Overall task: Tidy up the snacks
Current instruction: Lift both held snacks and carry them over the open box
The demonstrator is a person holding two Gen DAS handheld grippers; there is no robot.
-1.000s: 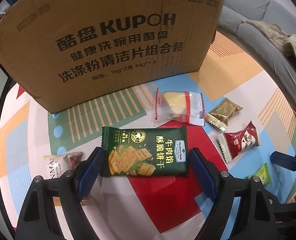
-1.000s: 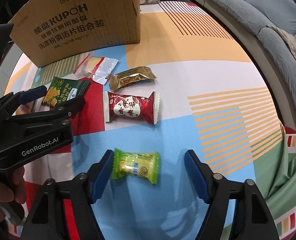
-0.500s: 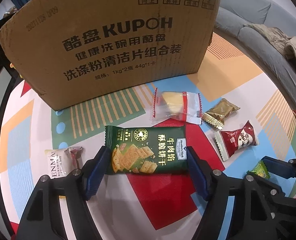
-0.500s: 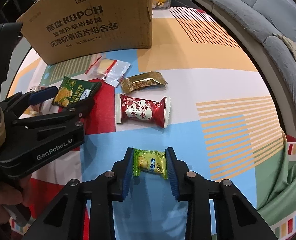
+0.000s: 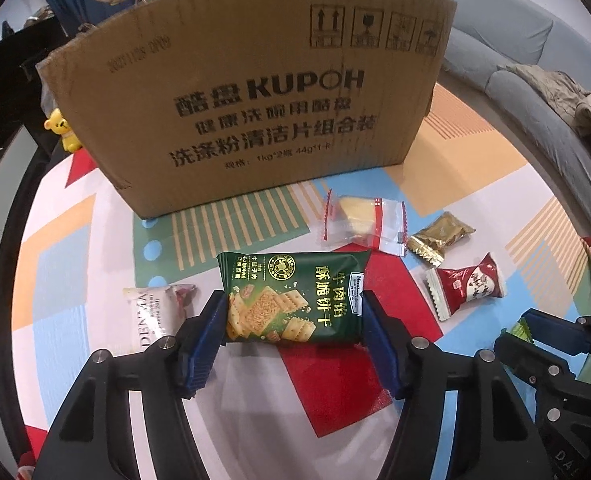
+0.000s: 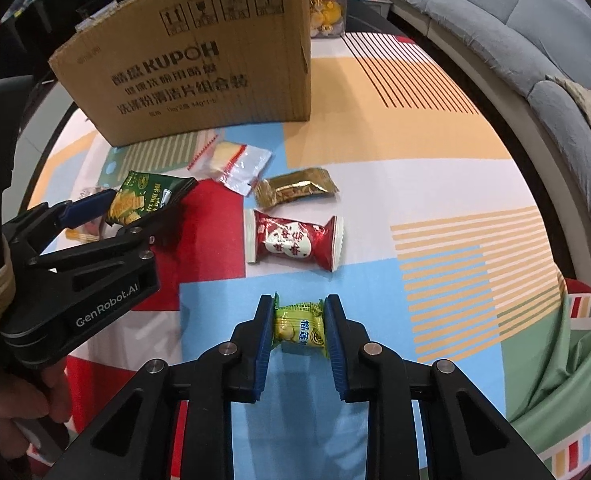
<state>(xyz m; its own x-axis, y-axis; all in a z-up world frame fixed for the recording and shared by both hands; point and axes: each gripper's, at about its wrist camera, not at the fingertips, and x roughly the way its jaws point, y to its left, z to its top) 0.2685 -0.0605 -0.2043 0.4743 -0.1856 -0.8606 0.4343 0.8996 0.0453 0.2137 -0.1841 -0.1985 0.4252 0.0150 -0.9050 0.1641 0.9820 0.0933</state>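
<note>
A: What's nearest?

B: Two claws. The right claw (image 6: 299, 326) is clamped on a small yellow-green crinkly candy wrapper (image 6: 300, 329); its jaws have just been closing. The left claw (image 5: 293, 322) grips the dark green glossy cracker packet (image 5: 293, 298) by its short ends, tilted up off the desk (image 6: 415, 188), its jaws also just narrowing.

A: And loose snacks?

B: Four lie on the patterned cloth: one white pouch (image 5: 155, 312) just left of the cracker packet, one red foil twist-end sweet (image 6: 293, 242), one gold foil sachet (image 6: 295, 192), and one clear plastic bag with red edges holding a pale yellow block (image 6: 231, 162).

A: Farthest?

B: One brown corrugated cardboard box (image 6: 199, 68), printed in black, standing upright behind them. A grey sofa (image 6: 515, 28) curves round the right.
</note>
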